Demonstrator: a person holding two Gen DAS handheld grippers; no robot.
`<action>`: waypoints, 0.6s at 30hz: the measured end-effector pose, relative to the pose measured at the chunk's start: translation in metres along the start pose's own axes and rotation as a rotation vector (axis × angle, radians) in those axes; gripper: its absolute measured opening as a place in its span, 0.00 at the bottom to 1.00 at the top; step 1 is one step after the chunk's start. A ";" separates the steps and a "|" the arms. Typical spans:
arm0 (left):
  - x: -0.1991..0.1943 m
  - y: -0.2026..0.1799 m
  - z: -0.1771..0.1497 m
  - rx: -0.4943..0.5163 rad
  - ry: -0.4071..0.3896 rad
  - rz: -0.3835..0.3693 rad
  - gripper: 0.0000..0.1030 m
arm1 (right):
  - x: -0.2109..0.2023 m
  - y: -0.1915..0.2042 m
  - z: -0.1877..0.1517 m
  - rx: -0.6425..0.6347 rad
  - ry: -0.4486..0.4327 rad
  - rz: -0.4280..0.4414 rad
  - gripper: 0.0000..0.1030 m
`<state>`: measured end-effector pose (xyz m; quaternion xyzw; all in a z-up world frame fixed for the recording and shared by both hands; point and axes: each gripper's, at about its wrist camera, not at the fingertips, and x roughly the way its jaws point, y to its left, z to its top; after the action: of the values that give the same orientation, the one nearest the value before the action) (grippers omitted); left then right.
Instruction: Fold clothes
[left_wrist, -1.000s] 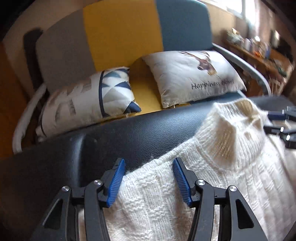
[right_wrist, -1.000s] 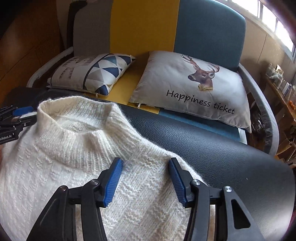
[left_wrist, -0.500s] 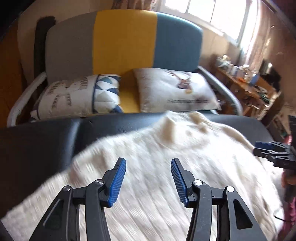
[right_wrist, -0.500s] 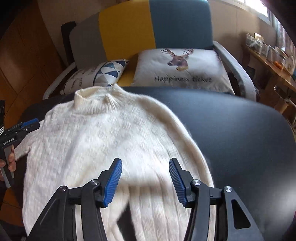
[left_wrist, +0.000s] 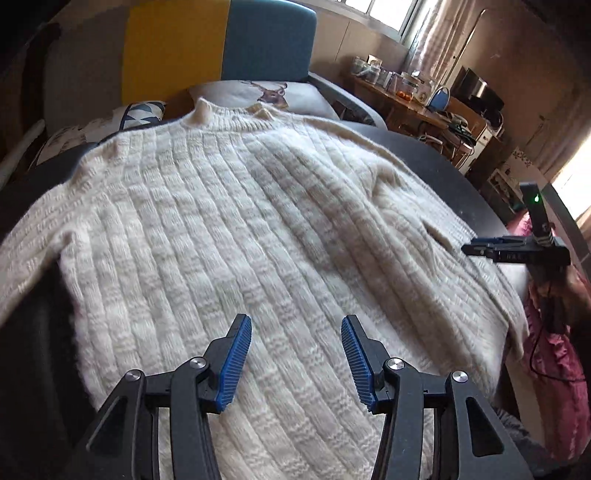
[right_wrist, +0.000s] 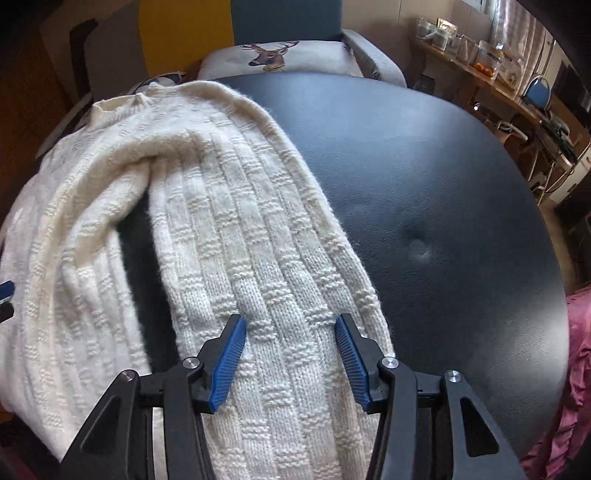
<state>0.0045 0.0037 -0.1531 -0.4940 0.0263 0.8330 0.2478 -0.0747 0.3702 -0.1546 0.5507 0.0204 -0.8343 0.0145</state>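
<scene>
- On your left, your left tongs (left_wrist: 295, 354) hang released over the lower body of the cream sweater (left_wrist: 240, 221), pads apart with only knit showing beneath them and nothing gripped. A second ago they sat up at the shoulder near the collar – you have pulled back down the garment.
- In the middle, the sweater lies spread front-up on the black table (right_wrist: 424, 184), collar toward the sofa (left_wrist: 266, 40) and its cushions, body smooth and flat. Letting go of the shoulders looks to have finished the spreading step.
- To the right, the sweater's sleeve (right_wrist: 277, 295) runs down beside the body, a dark gap of table showing between them. Your right tongs (right_wrist: 290, 356) are held loose above it, nothing pinched; they too were up at the shoulder a moment ago.
- What this means – the garment seems ready for its first fold, and that sleeve under your right tongs is probably the next piece to take and carry across.
</scene>
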 end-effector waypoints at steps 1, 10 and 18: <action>0.005 -0.001 -0.005 0.012 0.021 0.019 0.50 | 0.001 -0.003 0.002 0.004 -0.006 -0.007 0.50; -0.031 0.012 -0.012 -0.076 -0.071 0.013 0.50 | -0.040 0.004 0.000 0.068 -0.111 0.314 0.51; -0.068 0.070 -0.049 -0.358 -0.121 0.018 0.51 | -0.032 0.090 -0.011 -0.166 -0.069 0.310 0.51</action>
<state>0.0395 -0.0981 -0.1355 -0.4791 -0.1331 0.8546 0.1496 -0.0478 0.2808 -0.1309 0.5151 0.0035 -0.8360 0.1891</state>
